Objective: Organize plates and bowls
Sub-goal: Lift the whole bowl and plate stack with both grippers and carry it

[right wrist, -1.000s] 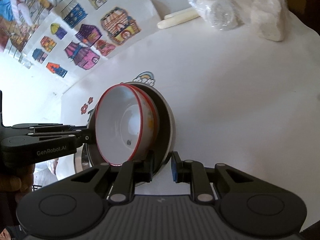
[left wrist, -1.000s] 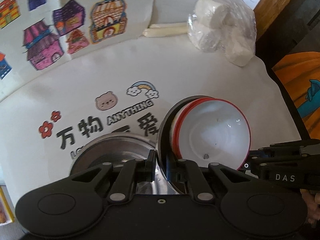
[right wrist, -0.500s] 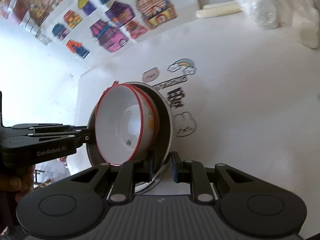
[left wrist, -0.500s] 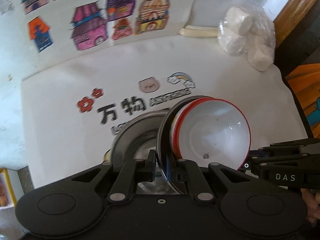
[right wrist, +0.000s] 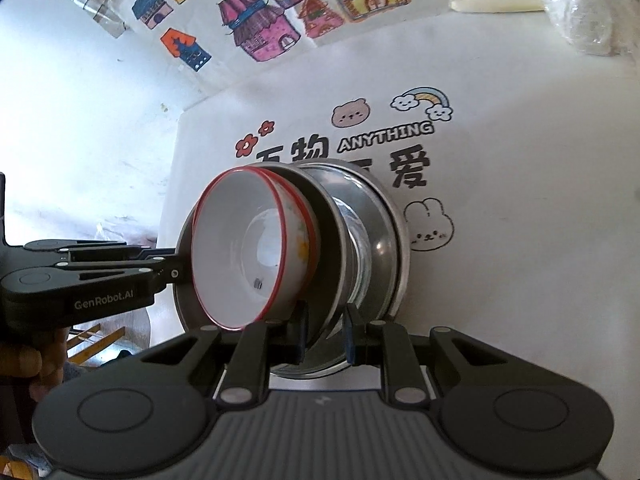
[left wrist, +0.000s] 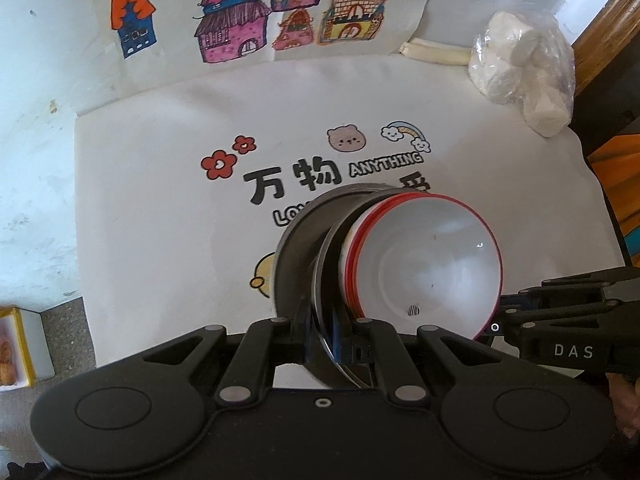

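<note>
A steel plate (left wrist: 330, 272) (right wrist: 332, 240) hangs tilted over the table with white red-rimmed bowls (left wrist: 424, 272) (right wrist: 240, 248) nested on it. My left gripper (left wrist: 322, 332) (right wrist: 176, 270) is shut on one side of its rim. My right gripper (right wrist: 326, 332) (left wrist: 496, 326) is shut on the opposite side. A second steel dish (left wrist: 292, 256) (right wrist: 380, 240) lies right behind and under the held plate. I cannot tell whether the two touch.
The white tablecloth (left wrist: 160, 200) carries cartoon prints and lettering. A clear bag of white lumps (left wrist: 524, 76) (right wrist: 580, 20) and a pale roll (left wrist: 436, 50) lie at the back right. House drawings (left wrist: 240, 28) line the back. The cloth's left edge (left wrist: 80, 280) drops off near a yellow box (left wrist: 12, 344).
Both grippers carried the plate with its bowls leftward across the table. The second steel dish, earlier off to the plate's side, now sits directly behind it. Both grips stayed shut.
</note>
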`<action>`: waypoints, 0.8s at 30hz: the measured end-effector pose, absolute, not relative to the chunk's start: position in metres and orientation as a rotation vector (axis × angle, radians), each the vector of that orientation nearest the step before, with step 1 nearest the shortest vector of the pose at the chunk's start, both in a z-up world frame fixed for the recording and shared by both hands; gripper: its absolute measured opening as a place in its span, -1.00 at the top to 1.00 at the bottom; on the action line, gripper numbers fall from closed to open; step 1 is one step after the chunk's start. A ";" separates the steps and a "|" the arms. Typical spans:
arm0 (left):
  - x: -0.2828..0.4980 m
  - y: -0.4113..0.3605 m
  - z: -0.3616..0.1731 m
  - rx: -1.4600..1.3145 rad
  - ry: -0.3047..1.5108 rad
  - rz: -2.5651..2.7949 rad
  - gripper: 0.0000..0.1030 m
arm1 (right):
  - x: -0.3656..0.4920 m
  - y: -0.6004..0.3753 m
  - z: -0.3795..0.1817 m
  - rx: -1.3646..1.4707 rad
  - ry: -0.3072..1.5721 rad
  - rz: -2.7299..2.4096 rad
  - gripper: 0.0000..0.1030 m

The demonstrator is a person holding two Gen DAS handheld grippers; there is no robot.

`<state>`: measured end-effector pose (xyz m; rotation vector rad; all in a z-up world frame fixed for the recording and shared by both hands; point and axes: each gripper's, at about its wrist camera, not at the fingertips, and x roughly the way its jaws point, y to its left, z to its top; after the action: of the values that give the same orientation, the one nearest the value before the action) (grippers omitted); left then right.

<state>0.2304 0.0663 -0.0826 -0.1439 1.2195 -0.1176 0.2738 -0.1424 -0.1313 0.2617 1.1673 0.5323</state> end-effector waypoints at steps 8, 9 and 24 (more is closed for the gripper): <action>0.234 0.072 -0.087 -0.116 1.240 -0.103 0.83 | 0.280 -0.134 -0.137 0.275 1.178 0.542 0.60; 0.234 0.073 -0.087 -0.114 1.242 -0.101 0.83 | 0.280 -0.133 -0.138 0.277 1.179 0.542 0.60; 0.243 0.075 -0.092 -0.091 1.263 -0.101 0.81 | 0.287 -0.131 -0.146 0.309 1.187 0.537 0.60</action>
<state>0.2427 0.0755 -0.0921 -0.0908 1.2630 -0.1009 0.2870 -0.1306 -0.1457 0.3094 1.1869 0.5375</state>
